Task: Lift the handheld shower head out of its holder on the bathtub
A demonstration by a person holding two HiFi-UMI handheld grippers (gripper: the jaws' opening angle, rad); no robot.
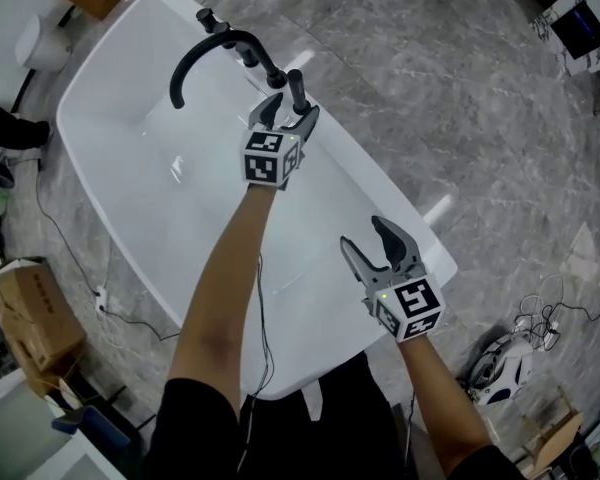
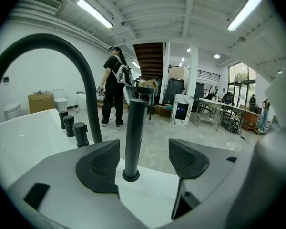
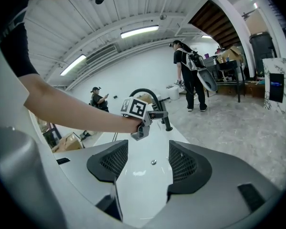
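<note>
From the head view, a white bathtub (image 1: 130, 183) lies on a grey marble floor. A black arched spout (image 1: 208, 50) and the handheld shower head (image 1: 297, 88) stand on its far rim. The left gripper (image 1: 293, 108) reaches to the shower head with one jaw on each side, and the right gripper (image 1: 361, 231) hangs over the near rim, well apart from it.

The left gripper view shows what the head view cannot. The shower head (image 2: 134, 135) stands upright in its round holder (image 2: 130, 176) between widely spread jaws, and neither pad touches it. Three black knobs (image 2: 80, 133) line up beside the spout (image 2: 81, 66).

In the right gripper view, the jaws are wide apart with nothing between them. Only white tub surface and a small drain (image 3: 153, 162) show below, with the left gripper (image 3: 142, 123) beyond.
</note>
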